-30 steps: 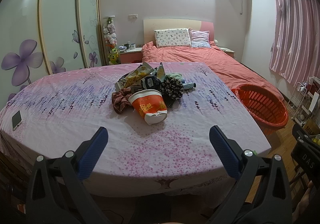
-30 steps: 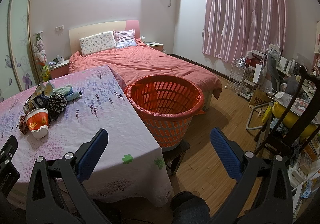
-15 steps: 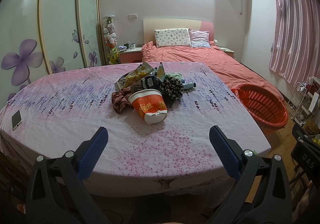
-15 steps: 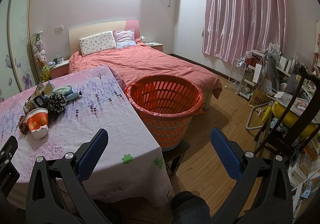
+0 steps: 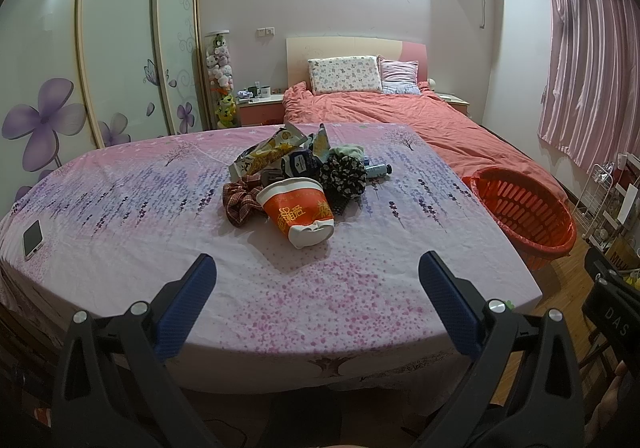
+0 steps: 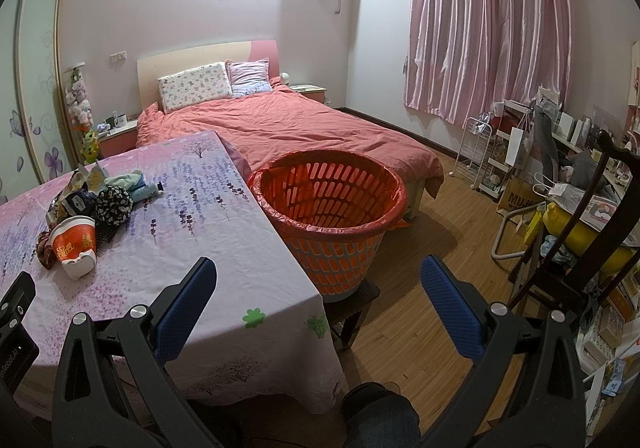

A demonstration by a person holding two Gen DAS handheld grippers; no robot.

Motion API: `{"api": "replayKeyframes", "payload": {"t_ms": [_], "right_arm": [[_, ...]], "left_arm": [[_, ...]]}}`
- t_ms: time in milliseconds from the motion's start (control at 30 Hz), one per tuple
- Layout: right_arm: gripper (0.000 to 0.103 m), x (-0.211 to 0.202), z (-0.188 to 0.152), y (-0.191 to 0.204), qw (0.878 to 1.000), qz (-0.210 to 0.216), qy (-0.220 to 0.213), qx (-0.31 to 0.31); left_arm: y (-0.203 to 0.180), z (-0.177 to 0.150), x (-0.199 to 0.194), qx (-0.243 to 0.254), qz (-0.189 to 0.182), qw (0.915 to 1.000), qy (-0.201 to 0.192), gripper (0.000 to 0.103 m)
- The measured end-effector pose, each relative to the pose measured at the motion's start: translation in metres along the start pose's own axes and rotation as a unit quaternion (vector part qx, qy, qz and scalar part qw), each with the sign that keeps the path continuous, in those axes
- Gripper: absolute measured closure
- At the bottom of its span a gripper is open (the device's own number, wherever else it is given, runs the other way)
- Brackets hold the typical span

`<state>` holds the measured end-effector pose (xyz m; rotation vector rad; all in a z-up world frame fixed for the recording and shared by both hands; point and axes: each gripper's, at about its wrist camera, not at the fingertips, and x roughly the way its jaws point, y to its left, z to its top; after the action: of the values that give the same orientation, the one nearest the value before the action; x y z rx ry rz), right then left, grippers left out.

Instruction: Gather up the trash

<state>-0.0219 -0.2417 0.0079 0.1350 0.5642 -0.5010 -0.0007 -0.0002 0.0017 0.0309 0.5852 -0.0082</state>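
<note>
Overlapping trash pile [image 5: 298, 176] hiding items beneath, basket [image 5: 528, 208] partly cut off

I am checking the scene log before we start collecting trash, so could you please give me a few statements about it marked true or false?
1. The orange cup lies tipped on the table. True.
2. The left tool grips the cup. False: it is open and holds nothing, short of the pile.
3. The orange basket stands on the table. False: it stands beside the table, on a low stool.
4. A phone lies near the table's left edge. True.
5. The right tool is open and holds nothing. True.
</note>
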Motion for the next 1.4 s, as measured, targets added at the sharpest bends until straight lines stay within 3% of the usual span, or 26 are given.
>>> {"api": "replayKeyframes", "payload": {"t_ms": [367, 600, 967, 1200, 1400], "right_arm": [[0.002, 0.003, 0.001, 0.001, 1.0, -0.003, -0.003, -0.001], [0.002, 0.017, 0.003, 0.006, 1.0, 0.01, 0.01, -0.009], [0.002, 0.061, 0.01, 0.03, 0.994, 0.08, 0.065, -0.025], [0.002, 0.081, 0.02, 0.044, 0.992, 0.102, 0.079, -0.019], [0.002, 0.099, 0.029, 0.072, 0.988, 0.126, 0.081, -0.047]], "left_arm": [[-0.001, 0.0, 0.006, -0.006, 0.004, 1.0, 0.006, 0.004], [0.028, 0.008, 0.035, -0.039, -0.006, 0.9988, 0.03, 0.004], [0.039, 0.029, 0.108, -0.029, -0.009, 0.9983, 0.049, 0.004], [0.032, 0.034, 0.178, -0.036, -0.03, 0.9929, 0.11, 0.016], [0.031, 0.039, 0.207, -0.032, -0.025, 0.9911, 0.127, 0.022]]}}
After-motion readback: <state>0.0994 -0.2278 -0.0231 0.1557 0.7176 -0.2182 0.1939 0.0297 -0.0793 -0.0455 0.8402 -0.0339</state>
